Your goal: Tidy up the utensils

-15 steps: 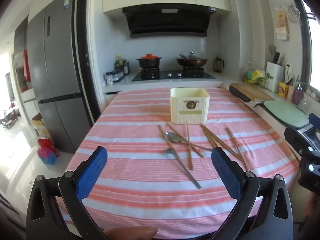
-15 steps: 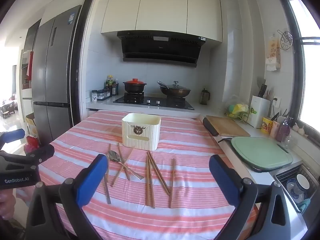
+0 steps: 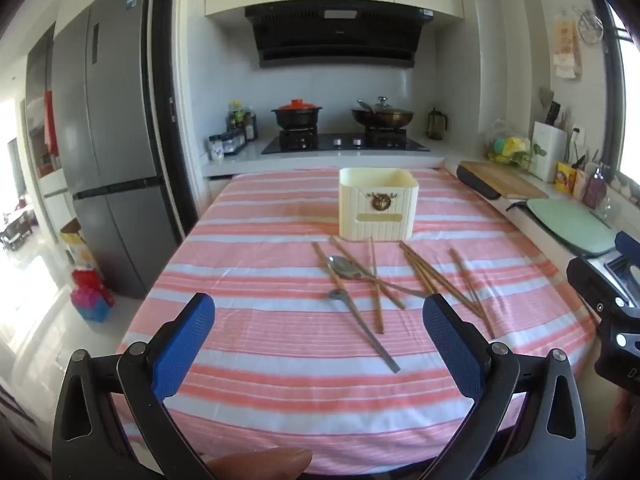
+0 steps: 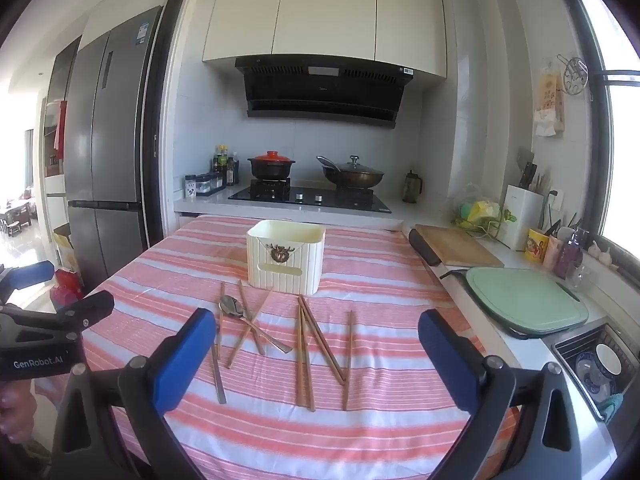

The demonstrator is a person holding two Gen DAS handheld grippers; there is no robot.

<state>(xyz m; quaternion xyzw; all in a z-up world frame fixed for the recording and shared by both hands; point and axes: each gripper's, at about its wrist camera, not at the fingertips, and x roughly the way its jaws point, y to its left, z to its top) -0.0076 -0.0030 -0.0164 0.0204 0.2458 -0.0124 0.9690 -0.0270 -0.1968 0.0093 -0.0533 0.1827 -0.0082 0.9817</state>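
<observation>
A cream utensil box [image 3: 378, 208] [image 4: 285, 256] stands upright on the pink-striped tablecloth [image 3: 260, 272] [image 4: 380, 360]. In front of it lie several wooden chopsticks [image 3: 440, 280] [image 4: 304, 356], a steel spoon [image 3: 346, 267] [image 4: 232, 306] and a second long metal utensil [image 3: 366, 330] [image 4: 218, 372]. My left gripper [image 3: 320, 316] is open, well short of the utensils, nothing between its blue pads. My right gripper [image 4: 316, 334] is open too, hovering in front of the chopsticks. Each gripper shows at the edge of the other's view.
A stove [image 4: 308, 196] with a red-lidded pot [image 4: 271, 164] and a wok sits behind the table. A wooden board [image 4: 456, 250], green board [image 4: 524, 300] and sink with dishes [image 4: 600, 368] line the right counter. A fridge [image 3: 108, 140] stands left.
</observation>
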